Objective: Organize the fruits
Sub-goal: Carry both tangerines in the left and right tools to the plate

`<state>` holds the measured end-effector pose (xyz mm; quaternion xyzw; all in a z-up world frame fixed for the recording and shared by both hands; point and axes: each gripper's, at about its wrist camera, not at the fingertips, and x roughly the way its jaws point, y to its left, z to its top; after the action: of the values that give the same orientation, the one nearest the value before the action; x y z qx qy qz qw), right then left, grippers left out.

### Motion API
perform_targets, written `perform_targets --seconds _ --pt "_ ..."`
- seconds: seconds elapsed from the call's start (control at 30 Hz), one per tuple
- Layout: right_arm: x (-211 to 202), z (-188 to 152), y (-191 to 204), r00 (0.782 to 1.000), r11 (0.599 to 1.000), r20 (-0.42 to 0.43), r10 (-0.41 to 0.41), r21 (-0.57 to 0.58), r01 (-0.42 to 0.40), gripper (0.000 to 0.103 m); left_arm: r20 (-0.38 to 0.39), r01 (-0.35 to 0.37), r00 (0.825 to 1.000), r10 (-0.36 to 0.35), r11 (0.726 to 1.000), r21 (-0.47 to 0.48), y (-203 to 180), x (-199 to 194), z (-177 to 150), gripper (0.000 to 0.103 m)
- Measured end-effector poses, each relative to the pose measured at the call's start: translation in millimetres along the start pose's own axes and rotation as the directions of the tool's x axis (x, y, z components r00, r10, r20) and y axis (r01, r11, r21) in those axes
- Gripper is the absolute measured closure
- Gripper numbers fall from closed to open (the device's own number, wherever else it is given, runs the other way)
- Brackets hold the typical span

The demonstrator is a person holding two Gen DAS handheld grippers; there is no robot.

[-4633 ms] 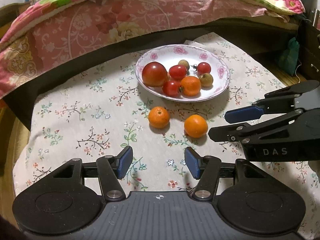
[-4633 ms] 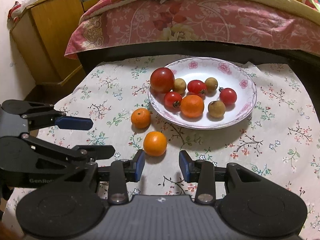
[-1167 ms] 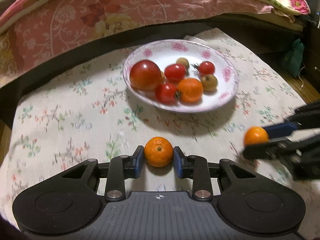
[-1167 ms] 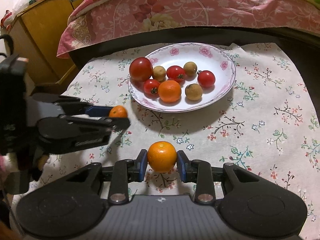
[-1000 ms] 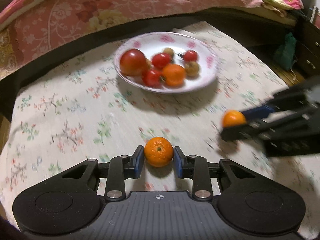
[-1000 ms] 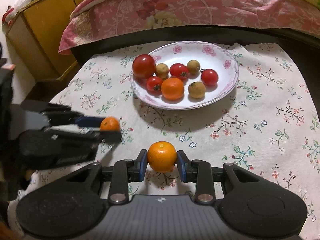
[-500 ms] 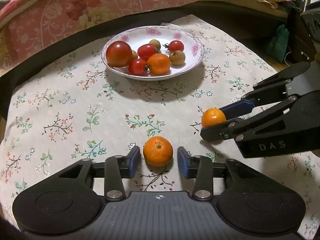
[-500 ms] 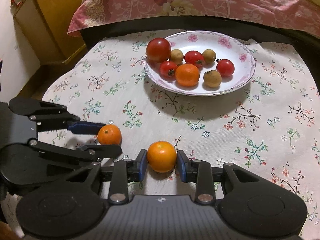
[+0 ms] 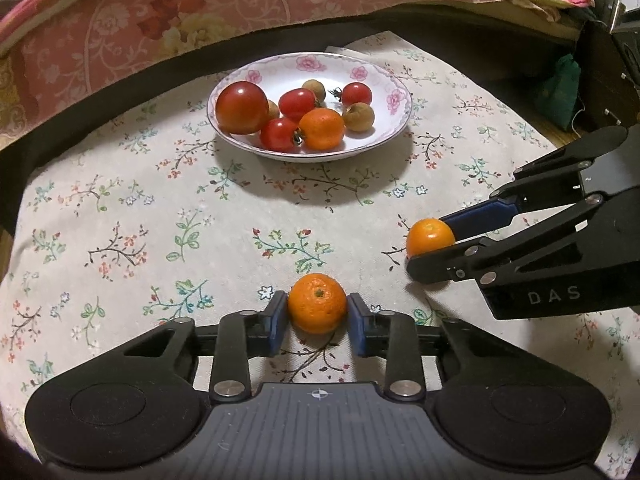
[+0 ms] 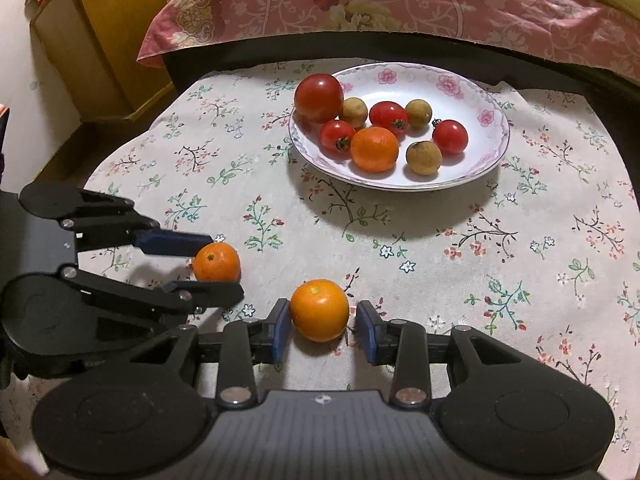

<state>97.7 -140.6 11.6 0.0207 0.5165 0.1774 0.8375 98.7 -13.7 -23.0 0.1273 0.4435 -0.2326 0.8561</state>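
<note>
A white floral plate [image 9: 394, 80] holds tomatoes, a tangerine and small brown fruits at the far side of the flowered tablecloth; it also shows in the right wrist view [image 10: 486, 98]. A tangerine [image 9: 317, 309] rests on the cloth between the pads of my left gripper [image 9: 318, 316], jaws slightly apart from it. A second tangerine [image 10: 319, 310] rests on the cloth between the pads of my right gripper [image 10: 323, 326], with a clear gap on its right side. Each gripper appears in the other's view, left [image 10: 212, 266] and right [image 9: 430, 250].
A bed with a pink floral cover [image 9: 180, 8] runs along the far edge of the table. A yellow wooden cabinet [image 10: 104, 20] stands at the far left. A dark cabinet and a green bag [image 9: 562, 88] stand at the right.
Both grippers carried their tangerines back from the plate and down to the cloth near the front. Both jaws have since opened a little, letting the tangerines rest on the cloth.
</note>
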Motion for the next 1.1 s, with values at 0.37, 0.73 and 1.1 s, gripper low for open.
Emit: perform_targets --seconds 0.37,0.73,1.1 --pt "-5.3 2.5 3.4 1.0 1.0 0.022 0.009 0.001 -0.009 0.071 0.03 0.015 0.999 -0.014 1.0 -0.014 -1.1 -5.2 4.2 0.064" --pt "-19.7 14.2 -2.0 0.996 1.0 0.092 -0.008 0.022 0.006 0.071 0.091 0.022 0.996 -0.019 0.999 -0.033 -1.3 -7.6 28.9 0.064" --pt "-27.8 47.7 -35.6 0.981 0.994 0.188 -0.047 0.107 0.027 0.071 0.164 0.008 0.986 -0.004 1.0 -0.024 -4.9 6.5 75.6 0.065"
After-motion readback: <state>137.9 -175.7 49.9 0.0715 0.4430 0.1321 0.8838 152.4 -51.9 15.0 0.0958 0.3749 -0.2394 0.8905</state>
